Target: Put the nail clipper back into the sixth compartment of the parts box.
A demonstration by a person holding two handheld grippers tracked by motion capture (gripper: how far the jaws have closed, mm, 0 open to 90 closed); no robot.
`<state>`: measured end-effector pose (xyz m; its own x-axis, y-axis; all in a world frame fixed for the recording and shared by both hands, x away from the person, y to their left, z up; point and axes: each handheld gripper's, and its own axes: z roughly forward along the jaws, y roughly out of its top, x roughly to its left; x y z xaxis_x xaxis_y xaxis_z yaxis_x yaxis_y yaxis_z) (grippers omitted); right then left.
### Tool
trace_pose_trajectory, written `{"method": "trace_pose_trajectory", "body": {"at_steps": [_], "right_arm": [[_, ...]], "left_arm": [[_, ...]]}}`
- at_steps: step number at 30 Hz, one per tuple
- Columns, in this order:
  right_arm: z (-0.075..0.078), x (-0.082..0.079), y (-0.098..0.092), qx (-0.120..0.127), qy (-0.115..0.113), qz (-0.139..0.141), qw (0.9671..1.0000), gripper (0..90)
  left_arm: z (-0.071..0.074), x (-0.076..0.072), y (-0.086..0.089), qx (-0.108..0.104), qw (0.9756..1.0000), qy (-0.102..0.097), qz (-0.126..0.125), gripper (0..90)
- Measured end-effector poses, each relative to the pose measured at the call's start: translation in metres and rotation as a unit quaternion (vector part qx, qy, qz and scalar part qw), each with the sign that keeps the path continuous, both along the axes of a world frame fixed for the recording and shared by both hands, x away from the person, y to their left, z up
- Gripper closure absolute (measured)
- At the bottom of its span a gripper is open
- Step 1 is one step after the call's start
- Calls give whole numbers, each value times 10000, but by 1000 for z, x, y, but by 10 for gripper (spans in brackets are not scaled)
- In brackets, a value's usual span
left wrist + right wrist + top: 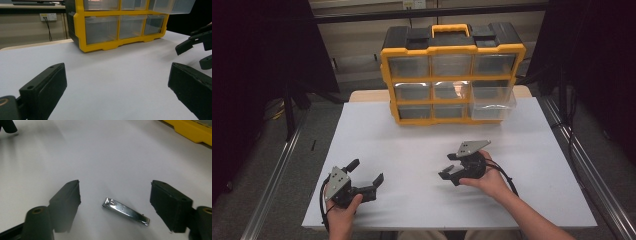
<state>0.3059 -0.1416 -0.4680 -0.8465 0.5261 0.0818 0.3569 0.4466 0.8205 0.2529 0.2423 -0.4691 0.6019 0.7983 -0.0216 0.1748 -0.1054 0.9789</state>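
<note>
Metal nail clipper (125, 211) lying flat on the white counter (412, 145), between the fingers (65, 199) of the right gripper (451, 171) and touching neither. The clipper is judged small, light, stiff and smooth, hence liable to skate on the counter; the sensible hold is across its narrow width near mid-length, with the fingers lowered until they nearly meet the surface. The right gripper's fingers stand apart with the clipper in the gap, nothing yet pinched. The right hand (489, 180) tilts its gripper forward and down, towards the person's left. The left gripper (364, 176) rests low over the counter, fingers spread wide and empty, aimed towards the yellow drawer organiser (452, 75), whose middle-right drawer (493, 102) stands pulled out.
</note>
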Motion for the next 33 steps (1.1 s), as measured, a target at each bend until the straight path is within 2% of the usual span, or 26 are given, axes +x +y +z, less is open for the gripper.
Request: {"method": "trace_pose_trajectory", "body": {"at_steps": [3, 6, 7, 8, 9, 11, 12, 14, 16, 17, 18, 23, 25, 27, 30, 33], "right_arm": [[1, 3, -1, -95, 50, 118, 9999, 356], [0, 6, -3, -33, 90, 182, 9998, 421], [0, 7, -4, -41, 90, 193, 9998, 434], [-1, 8, -4, -139, 43, 214, 9997, 437], [-1, 9, -4, -219, 31, 179, 9996, 441], [-3, 9, -3, -216, 75, 195, 9995, 474], [-4, 9, -1, -244, 130, 343, 9990, 497], [-5, 9, 0, -283, 125, 424, 9986, 511], [-6, 8, 3, -447, 89, 387, 9982, 507], [-7, 9, 3, -438, 56, 403, 9982, 507], [-8, 10, 5, -407, 132, 390, 9983, 507], [-11, 12, 8, -471, 214, 447, 9977, 488], [-13, 12, 9, -710, 238, 438, 9962, 494], [-16, 13, 10, -820, 222, 517, 9950, 488], [-16, 15, 9, -799, 257, 466, 9954, 539], [-15, 15, 9, -814, 348, 406, 9952, 625]], "left_arm": [[0, 0, -1, -42, 10000, 19, 0, 22], [0, 0, -2, -42, 10000, 17, -20, 22], [0, 0, -2, -40, 10000, 25, -24, 22], [0, 0, -2, 18, 10000, 27, 28, 22], [-1, 0, -2, -20, 10000, 36, -1, 22], [-1, 0, -1, 4, 10000, 49, 26, 22], [-1, 0, -1, -28, 10000, 80, 49, 22], [-1, 0, -1, -59, 9999, 81, 25, 22], [-1, 0, -1, -66, 9999, 77, 43, 22], [-1, 0, 0, -41, 10000, 47, 70, 22], [-1, 0, 0, -45, 9999, 52, 73, 22], [-1, 0, 0, -58, 10000, 51, 60, 22], [-1, 0, -1, -84, 9999, 75, 39, 22], [-1, 0, -1, -74, 9999, 71, 33, 22], [0, 0, -1, -61, 9999, 45, 71, 22], [0, 0, -1, -60, 10000, 43, 67, 23]]}}
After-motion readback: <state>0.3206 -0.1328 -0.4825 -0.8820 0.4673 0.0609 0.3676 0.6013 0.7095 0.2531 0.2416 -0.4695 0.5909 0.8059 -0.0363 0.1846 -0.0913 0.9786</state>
